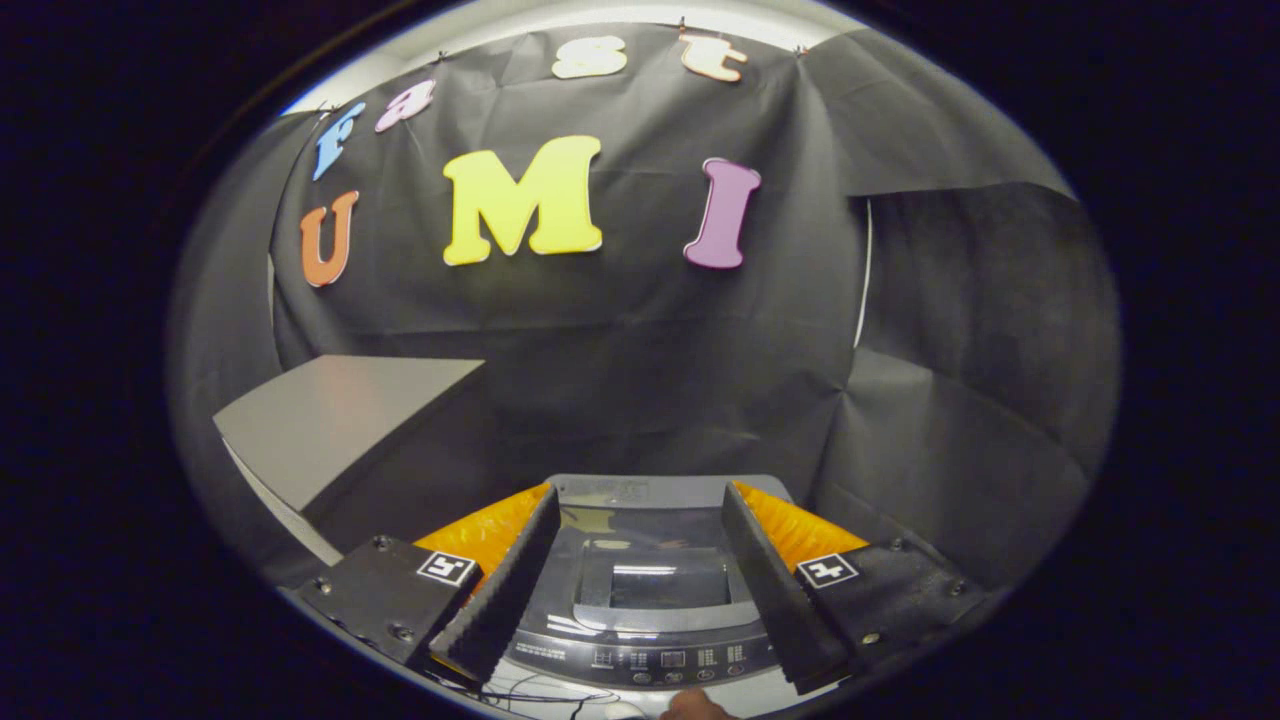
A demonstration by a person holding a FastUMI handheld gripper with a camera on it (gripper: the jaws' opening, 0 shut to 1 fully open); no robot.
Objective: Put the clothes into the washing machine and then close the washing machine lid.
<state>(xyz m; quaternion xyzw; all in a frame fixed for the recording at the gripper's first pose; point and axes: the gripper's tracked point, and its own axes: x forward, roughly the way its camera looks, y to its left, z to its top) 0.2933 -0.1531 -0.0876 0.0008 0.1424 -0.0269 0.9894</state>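
Gripper: the gripper [640,590] has its fingers spread wide, holding nothing.
Washing machine: the washing machine [650,500] sits below and between the fingers, control panel [645,660] nearest.
Lid: the lid [655,580] lies shut, with a dark window in its middle.
Hand: a fingertip [695,705] shows just before the panel.
Worktop: a grey worktop [330,420] stands beyond, left of the machine.
Wall: black cloth [650,340] hangs behind.

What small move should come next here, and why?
Probably lower the hand-held gripper toward the front edge of the lid to lift it. Its fingers are open and hold nothing, the washing machine lies just beyond them, and the lid looks shut, so nothing could go in yet.
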